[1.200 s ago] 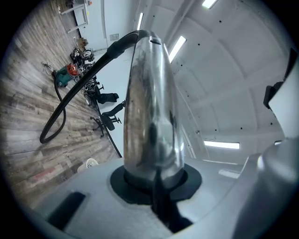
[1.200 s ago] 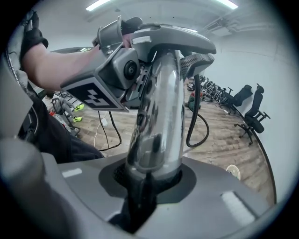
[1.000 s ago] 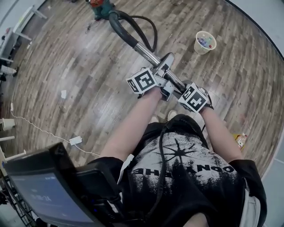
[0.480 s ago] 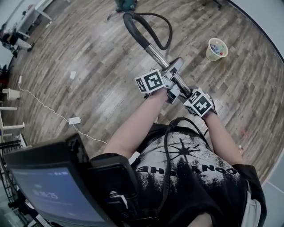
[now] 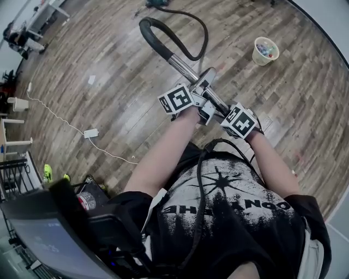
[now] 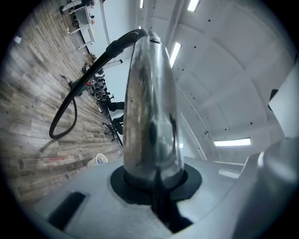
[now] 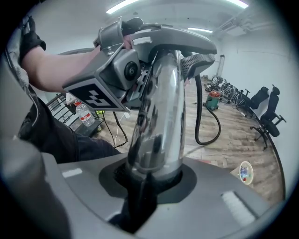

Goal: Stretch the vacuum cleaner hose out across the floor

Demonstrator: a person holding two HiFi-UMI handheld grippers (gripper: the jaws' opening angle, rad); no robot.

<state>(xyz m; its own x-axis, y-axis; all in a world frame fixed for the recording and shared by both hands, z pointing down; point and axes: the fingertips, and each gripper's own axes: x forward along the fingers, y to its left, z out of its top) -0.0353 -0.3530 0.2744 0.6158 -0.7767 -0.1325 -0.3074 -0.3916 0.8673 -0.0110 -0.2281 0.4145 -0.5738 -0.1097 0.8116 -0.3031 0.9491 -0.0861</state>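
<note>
Chrome fills the middle of both gripper views. Your left gripper (image 6: 154, 196) has its jaws closed narrowly on the vacuum's metal tube (image 6: 152, 121). Your right gripper (image 7: 142, 191) clamps the same tube, and the left one's marker cube (image 7: 96, 98) shows at its upper left, under the grey handle (image 7: 173, 39). In the head view both grippers sit at centre frame, left up-left of right along the tube. From the tube's far end the black hose (image 5: 155, 38) bends back in a loop at upper centre, over the wooden floor (image 5: 98, 109), then runs to the vacuum cleaner body (image 5: 157, 3) at the top edge. A cup (image 5: 265, 50) stands at upper right.
</note>
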